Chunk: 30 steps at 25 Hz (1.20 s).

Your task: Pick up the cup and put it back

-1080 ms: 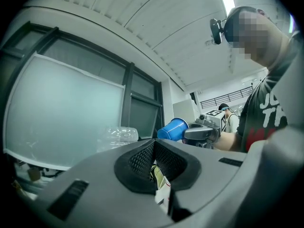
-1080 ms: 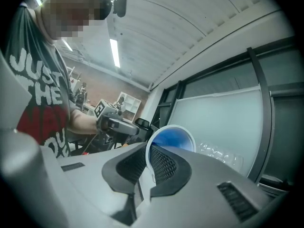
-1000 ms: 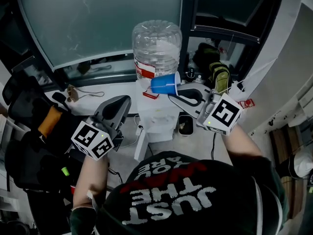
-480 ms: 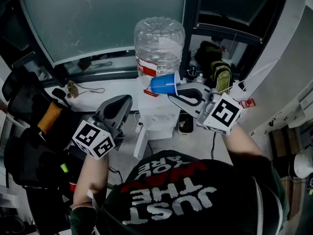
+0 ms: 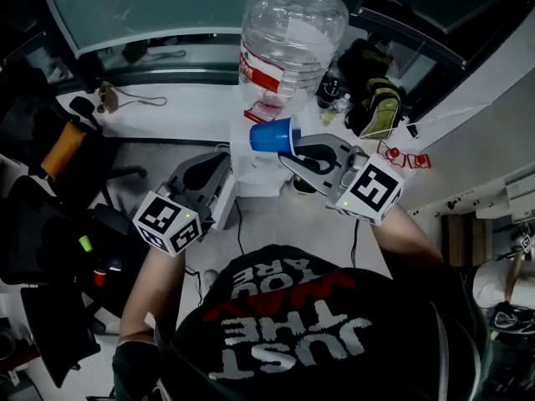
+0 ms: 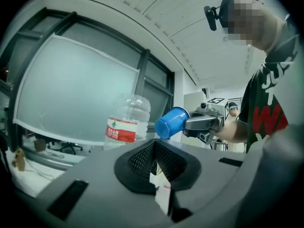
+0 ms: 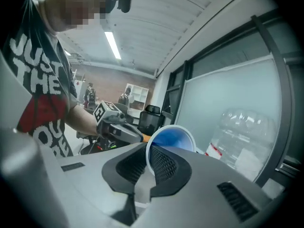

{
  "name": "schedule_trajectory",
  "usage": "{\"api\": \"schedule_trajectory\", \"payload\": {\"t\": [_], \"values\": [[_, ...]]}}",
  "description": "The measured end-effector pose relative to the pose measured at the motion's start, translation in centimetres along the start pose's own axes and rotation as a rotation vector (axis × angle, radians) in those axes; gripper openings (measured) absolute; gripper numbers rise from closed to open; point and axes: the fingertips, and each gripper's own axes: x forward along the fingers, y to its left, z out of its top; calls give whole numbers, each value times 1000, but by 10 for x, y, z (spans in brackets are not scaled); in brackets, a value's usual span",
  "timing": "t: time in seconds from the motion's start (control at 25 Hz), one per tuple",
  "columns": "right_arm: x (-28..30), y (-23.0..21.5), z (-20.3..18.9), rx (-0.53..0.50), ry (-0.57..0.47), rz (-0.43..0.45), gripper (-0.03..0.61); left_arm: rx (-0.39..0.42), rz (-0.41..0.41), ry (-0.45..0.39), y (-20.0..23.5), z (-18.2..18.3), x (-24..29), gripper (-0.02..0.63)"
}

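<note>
Step in hand: the picking up looks finished; the cup hangs in the air and the putting back is not yet done.
Cup: the blue cup (image 5: 272, 135) is off every surface, just in front of the white water dispenser (image 5: 251, 172) and below the big clear bottle (image 5: 292, 44) that stands on it. It is tipped on its side, with the bottom away from the tool that holds it and the mouth toward that tool.
Right tool: the right tool (image 5: 294, 150) is narrow and holds the cup by its rim. In the right gripper view one pad sits inside the mouth, the other outside, and the thin wall is pinched between them.
Left tool: the left tool (image 5: 219, 162) is closed with nothing in it; through the small slit under its pads only the white dispenser shows. It hangs beside the dispenser, near the cup but apart from it.
Place to return: I cannot tell which spot the cup belongs to; probably it is at the dispenser.
Next move, as I judge: turn the cup upright, lower it until the bottom rests flat, then widen the right tool.
Risk: the grip on only a thin rim may let the cup swing or slip.
</note>
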Motion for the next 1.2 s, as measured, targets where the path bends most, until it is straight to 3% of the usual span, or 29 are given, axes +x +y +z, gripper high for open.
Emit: {"api": "schedule_trajectory", "payload": {"t": [0.28, 0.6, 0.88, 1.2], "values": [[78, 37, -120, 144, 139, 117, 44, -110, 34, 95, 23, -145, -9, 8], [158, 85, -317, 237, 331, 143, 44, -229, 86, 210, 50, -342, -17, 8], [209, 132, -509, 188, 520, 161, 44, -274, 142, 315, 71, -503, -23, 8], [226, 188, -733, 65, 790, 200, 44, -293, 137, 409, 50, -673, -23, 8]]}}
